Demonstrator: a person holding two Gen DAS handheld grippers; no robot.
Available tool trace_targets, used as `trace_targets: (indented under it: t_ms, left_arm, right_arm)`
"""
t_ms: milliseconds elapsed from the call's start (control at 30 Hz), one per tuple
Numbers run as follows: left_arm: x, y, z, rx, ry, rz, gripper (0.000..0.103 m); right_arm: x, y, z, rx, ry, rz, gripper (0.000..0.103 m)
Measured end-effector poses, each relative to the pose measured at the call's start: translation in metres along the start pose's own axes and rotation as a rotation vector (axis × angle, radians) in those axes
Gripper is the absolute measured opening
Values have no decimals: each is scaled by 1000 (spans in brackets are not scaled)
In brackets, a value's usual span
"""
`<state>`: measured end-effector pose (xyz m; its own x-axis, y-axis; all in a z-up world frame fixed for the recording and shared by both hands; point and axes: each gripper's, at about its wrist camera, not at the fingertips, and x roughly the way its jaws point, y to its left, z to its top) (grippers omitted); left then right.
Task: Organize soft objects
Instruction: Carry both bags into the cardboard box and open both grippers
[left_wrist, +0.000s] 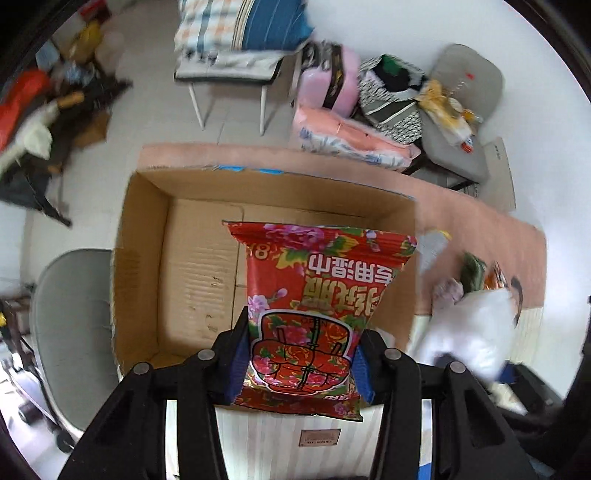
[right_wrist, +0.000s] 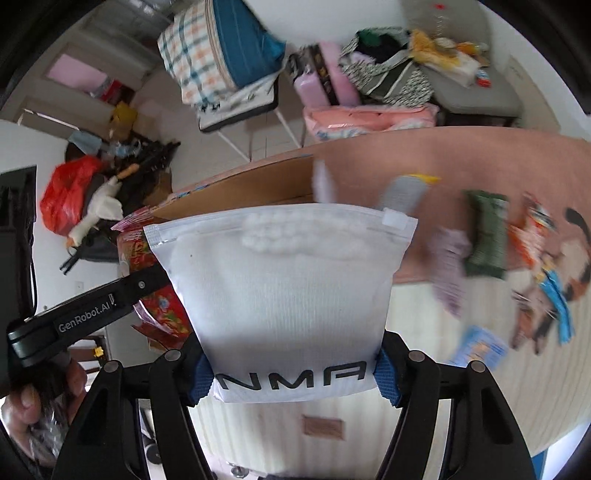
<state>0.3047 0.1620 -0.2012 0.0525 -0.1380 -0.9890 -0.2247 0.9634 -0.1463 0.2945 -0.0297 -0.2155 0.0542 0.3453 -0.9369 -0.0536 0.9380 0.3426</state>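
Cardboard box (left_wrist: 147, 258) sits far left on the table with nothing visible inside yet, and the left gripper (left_wrist: 301, 360) pinches a red floral wet-wipe pack (left_wrist: 314, 295) by its near end, hanging it over the box's right half. To the right, the right gripper (right_wrist: 291, 373) clamps a white zip pouch (right_wrist: 284, 280) of soft filling just beside the box; both packs look light, squashy and slippery-skinned, so their near ends seem the safest hold

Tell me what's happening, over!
Left gripper shut on red packet, held over the open cardboard box. Right gripper shut on white zip pouch. Box bottom looks bare, nothing blocking. More packets wait on the table.
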Motion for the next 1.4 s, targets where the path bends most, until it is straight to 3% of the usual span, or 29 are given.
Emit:
trace_targets:
  t_ms: [200, 400, 600, 900, 967, 1033, 1133, 1200, 1400]
  left_arm:
    - [65, 39, 43, -34, 143, -51, 44]
    - [120, 54, 64, -24, 250, -42, 44]
    - [153, 56, 73, 4, 319, -67, 44]
    - [161, 53, 76, 9, 354, -107, 46]
    - [153, 52, 76, 25, 345, -101, 56]
    - [145, 47, 79, 35, 316, -97, 75]
    - [121, 46, 78, 66, 251, -53, 90]
    - [105, 47, 74, 91, 211, -32, 95]
    - [53, 56, 44, 113, 80, 5, 100]
  right_arm:
    - [90, 55, 33, -18, 85, -120, 72]
    - [153, 63, 55, -25, 128, -219, 72]
    - [181, 60, 67, -19, 145, -267, 72]
    - [193, 52, 79, -14, 161, -280, 79]
    - [192, 48, 80, -2, 176, -264, 81]
    - [187, 44, 82, 1, 163, -270, 88]
    - [170, 48, 80, -3, 137, -275, 94]
    - [159, 52, 77, -15, 125, -275, 103]
    - [114, 68, 50, -68, 61, -301, 103]
